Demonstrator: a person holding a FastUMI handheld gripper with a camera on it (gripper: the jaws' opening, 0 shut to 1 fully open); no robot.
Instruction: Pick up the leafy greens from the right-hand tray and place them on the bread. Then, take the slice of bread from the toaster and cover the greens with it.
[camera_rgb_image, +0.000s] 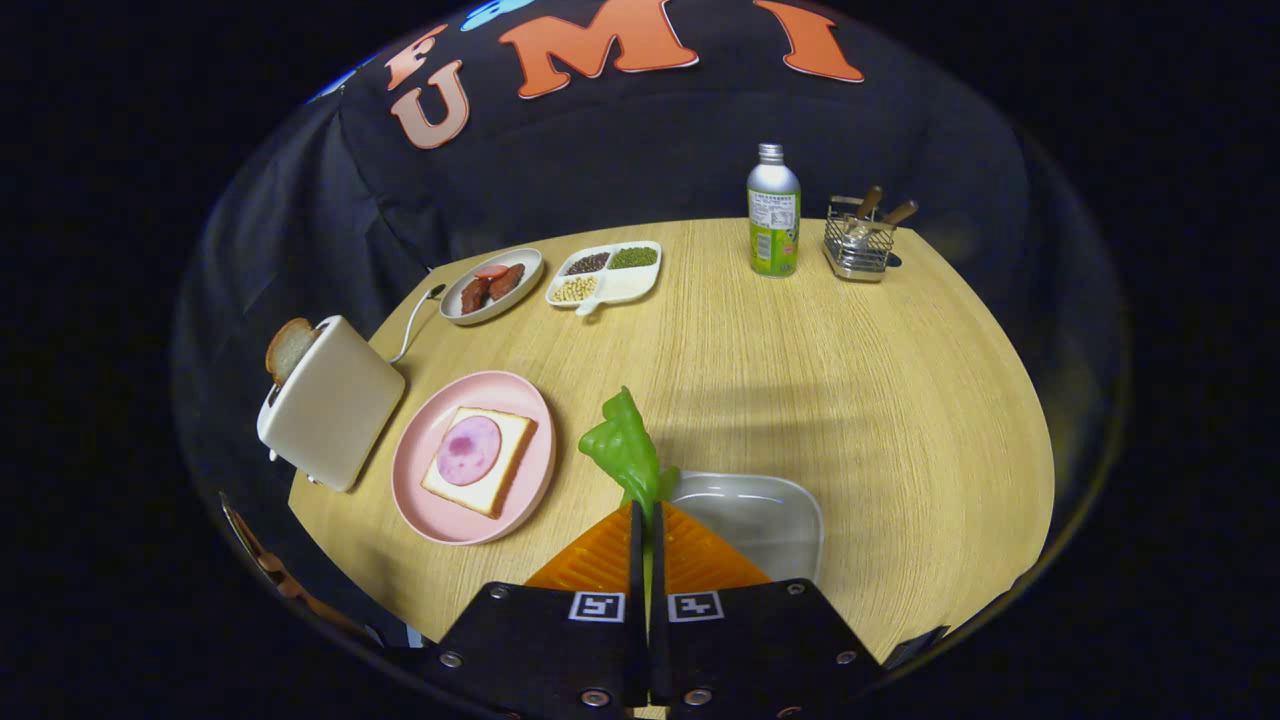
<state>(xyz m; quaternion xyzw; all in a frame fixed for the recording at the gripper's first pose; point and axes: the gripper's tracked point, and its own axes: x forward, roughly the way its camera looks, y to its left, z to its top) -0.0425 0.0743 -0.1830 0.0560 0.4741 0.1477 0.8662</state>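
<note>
The tongs (645, 520) are seen clamped on one leaf of greens (625, 448), which is held up above the table (850, 400). One grey tray (770, 520) lies just beyond the fingers. Left of it, one pink plate (420, 490) carries one bread slice (500, 470) topped with one round of ham (468, 450). Further left, one toaster (330, 405) holds one slice (288, 348). At the far side are set one meat dish (492, 285), one divided dish (605, 272), one bottle (773, 210) and one wire basket (858, 245).
</note>
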